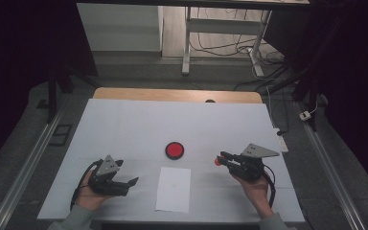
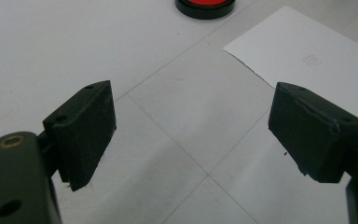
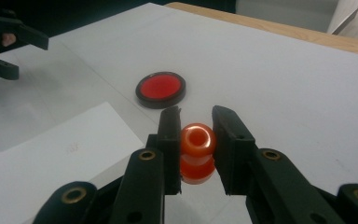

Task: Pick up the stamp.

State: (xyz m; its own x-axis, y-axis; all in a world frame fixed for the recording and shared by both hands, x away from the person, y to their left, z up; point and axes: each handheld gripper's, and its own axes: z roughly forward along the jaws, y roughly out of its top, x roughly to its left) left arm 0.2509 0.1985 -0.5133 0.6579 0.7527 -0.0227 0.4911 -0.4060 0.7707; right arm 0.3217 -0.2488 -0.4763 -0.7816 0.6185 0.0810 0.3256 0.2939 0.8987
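Nearest the person, the left gripper sits in the left hand low over the white table cover, at the near left of the high view. Its jaws stand wide apart with nothing between them; in the left gripper view only the bare cover with its thin crossing fold lines shows in the gap.

Just to its right lies a white sheet of paper, flat, with its short edge toward the person. A faint grey smudge marks the sheet near its middle; it is too faint to read as writing.

On the other side of the sheet, the right gripper is held in the right hand and points left toward the middle of the table. Its jaws are drawn close and clamp a small orange stamp, a rounded, waisted piece with a hole in its top. The pads press its two sides. The stamp is off the paper, just right of the sheet's far corner.

Beyond the sheet, near the centre of the cover, rests a round red ink pad in a black rim, apart from both paper and stamp. No brand or label can be read on it.

Farthest off, the wooden table edge shows past the cover.
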